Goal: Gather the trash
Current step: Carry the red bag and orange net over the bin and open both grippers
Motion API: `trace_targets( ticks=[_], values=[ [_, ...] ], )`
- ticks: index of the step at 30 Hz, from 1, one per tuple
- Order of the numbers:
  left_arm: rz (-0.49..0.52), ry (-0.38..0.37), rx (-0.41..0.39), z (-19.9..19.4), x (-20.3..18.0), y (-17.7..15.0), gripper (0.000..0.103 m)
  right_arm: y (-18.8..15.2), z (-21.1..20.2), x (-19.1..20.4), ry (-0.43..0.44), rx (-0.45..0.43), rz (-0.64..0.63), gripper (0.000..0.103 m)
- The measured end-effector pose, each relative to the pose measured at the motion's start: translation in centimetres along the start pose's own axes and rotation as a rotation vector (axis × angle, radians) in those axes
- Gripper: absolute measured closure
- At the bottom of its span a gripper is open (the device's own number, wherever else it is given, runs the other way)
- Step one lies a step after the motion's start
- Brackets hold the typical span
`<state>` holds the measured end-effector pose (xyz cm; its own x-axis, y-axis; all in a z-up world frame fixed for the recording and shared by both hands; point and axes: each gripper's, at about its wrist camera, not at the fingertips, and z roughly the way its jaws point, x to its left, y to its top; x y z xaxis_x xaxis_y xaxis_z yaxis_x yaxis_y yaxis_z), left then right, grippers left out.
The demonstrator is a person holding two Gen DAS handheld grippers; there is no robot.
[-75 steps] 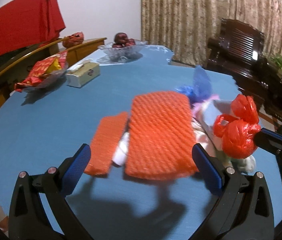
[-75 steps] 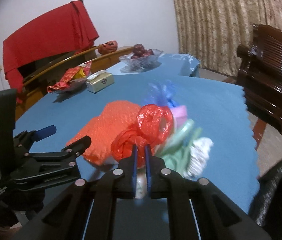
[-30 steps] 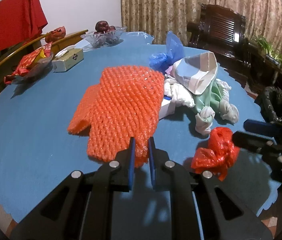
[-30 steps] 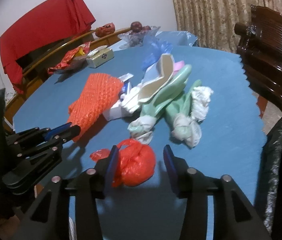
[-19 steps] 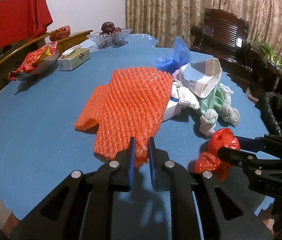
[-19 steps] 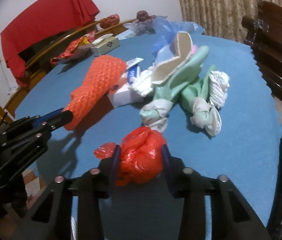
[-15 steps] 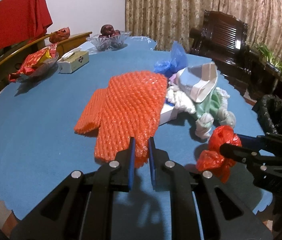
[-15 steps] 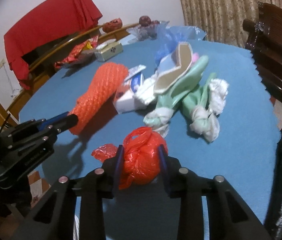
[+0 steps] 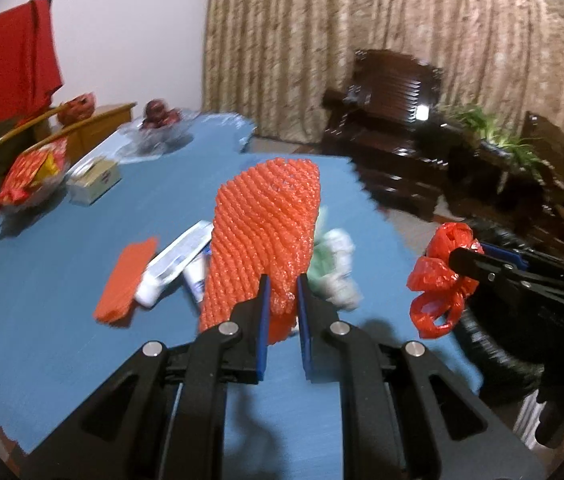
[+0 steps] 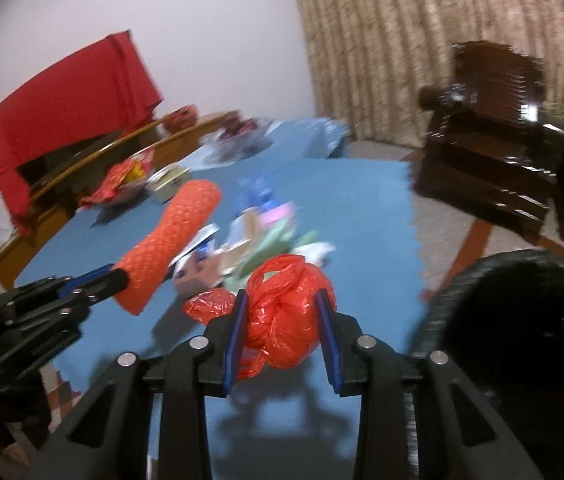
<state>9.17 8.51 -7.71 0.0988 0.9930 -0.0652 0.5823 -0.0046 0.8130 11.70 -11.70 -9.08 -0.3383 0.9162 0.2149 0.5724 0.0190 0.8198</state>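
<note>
Trash lies heaped on a blue table (image 9: 41, 320). Above the table, the left gripper (image 9: 280, 300) is clamped on an orange foam net (image 9: 265, 224), and the right gripper (image 10: 282, 320) squeezes a red plastic bag (image 10: 286, 320). Beside the table's right edge stands a black-lined bin (image 10: 522, 320); its contents are too dark to tell.

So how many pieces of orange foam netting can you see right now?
2. The large orange foam net hangs lifted in the left gripper; a small orange foam net piece lies on the blue tablecloth beside the toothpaste box. More may be hidden underneath.
</note>
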Motion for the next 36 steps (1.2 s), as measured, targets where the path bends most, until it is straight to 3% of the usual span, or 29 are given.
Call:
trace_targets(
  ticks=[8,17,25,28,29,30,32,34,36],
  values=[
    [0.1,-0.161,-0.038,-0.8,-7.7,2.3,0.091,0.1,-5.5,-6.7,-0.175,-0.074,0.068,0.07],
    [0.193,-0.378,0.009,1.8,-17.4,2.8,0.091,-1.8,-9.5,-14.1,-0.366,-0.094,0.162,0.07],
    [0.273,-0.473,0.063,5.7,-23.8,1.4,0.09,-4.0,-10.3,-18.4,-0.457,-0.065,0.239,0.069],
    [0.275,-0.496,0.097,7.1,-24.8,1.0,0.075,-4.6,-10.0,-19.3,-0.481,-0.047,0.253,0.059],
    [0.272,-0.492,0.103,7.3,-24.9,0.9,0.056,-4.9,-10.0,-19.6,-0.49,-0.041,0.257,0.055],
    [0.267,-0.49,0.098,7.5,-24.8,0.9,0.046,-5.1,-10.0,-19.8,-0.495,-0.039,0.263,0.05],
    [0.261,-0.481,0.092,7.5,-24.3,1.0,0.043,-5.5,-10.2,-20.1,-0.507,-0.04,0.275,0.034],
    [0.253,-0.46,0.091,7.3,-23.2,0.9,0.039,-5.6,-10.4,-19.7,-0.514,-0.05,0.272,0.025],
    [0.235,-0.434,0.08,7.0,-21.6,1.2,0.029,-5.4,-10.5,-19.3,-0.521,-0.064,0.262,0.009]
  ],
)
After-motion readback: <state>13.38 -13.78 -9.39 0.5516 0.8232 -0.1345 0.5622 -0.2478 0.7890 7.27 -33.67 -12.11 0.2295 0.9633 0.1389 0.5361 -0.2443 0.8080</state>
